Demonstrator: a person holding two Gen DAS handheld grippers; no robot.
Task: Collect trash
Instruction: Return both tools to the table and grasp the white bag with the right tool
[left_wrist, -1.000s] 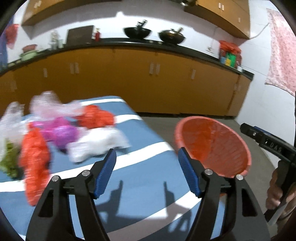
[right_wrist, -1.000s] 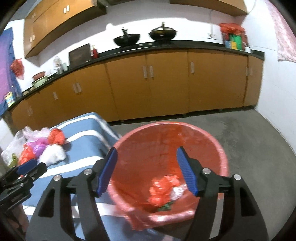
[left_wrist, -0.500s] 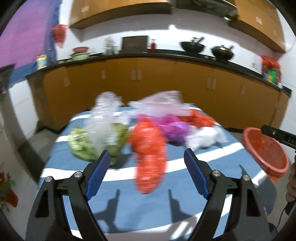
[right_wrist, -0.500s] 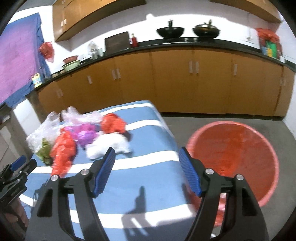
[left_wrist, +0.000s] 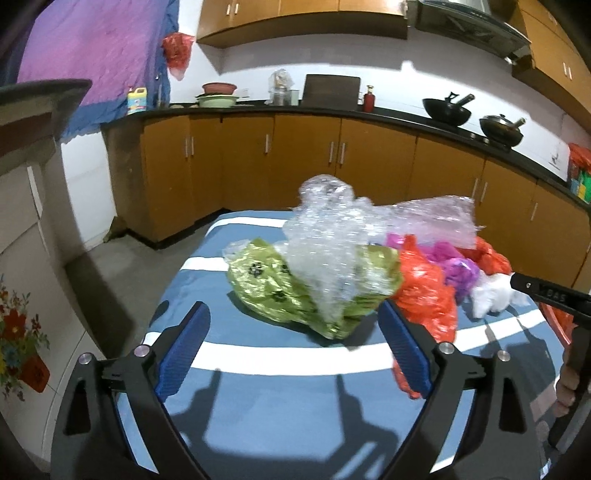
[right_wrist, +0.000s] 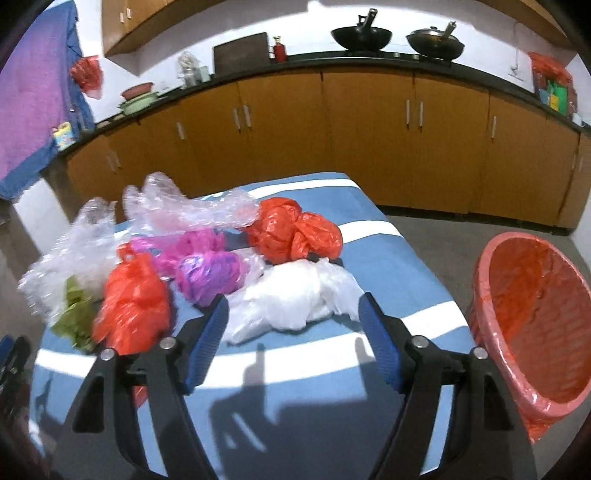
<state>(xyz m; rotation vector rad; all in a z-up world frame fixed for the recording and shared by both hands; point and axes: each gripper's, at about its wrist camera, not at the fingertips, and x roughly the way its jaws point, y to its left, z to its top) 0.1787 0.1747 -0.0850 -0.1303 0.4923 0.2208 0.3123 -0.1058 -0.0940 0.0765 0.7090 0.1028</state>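
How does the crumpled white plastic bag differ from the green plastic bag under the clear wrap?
The crumpled white plastic bag lies uncovered, facing the right gripper; the green plastic bag is partly draped by clear wrap, facing the left gripper. White is plain; green bears dark spots. Both rest on the striped blue cloth.

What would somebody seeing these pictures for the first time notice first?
Probably the heap of crumpled plastic bags on the blue striped table: a white bag sits just ahead of the open right claw, with orange-red bags behind it. The green bag under clear wrap faces the open left claw, and a red-lined basket waits beside the table's right edge.
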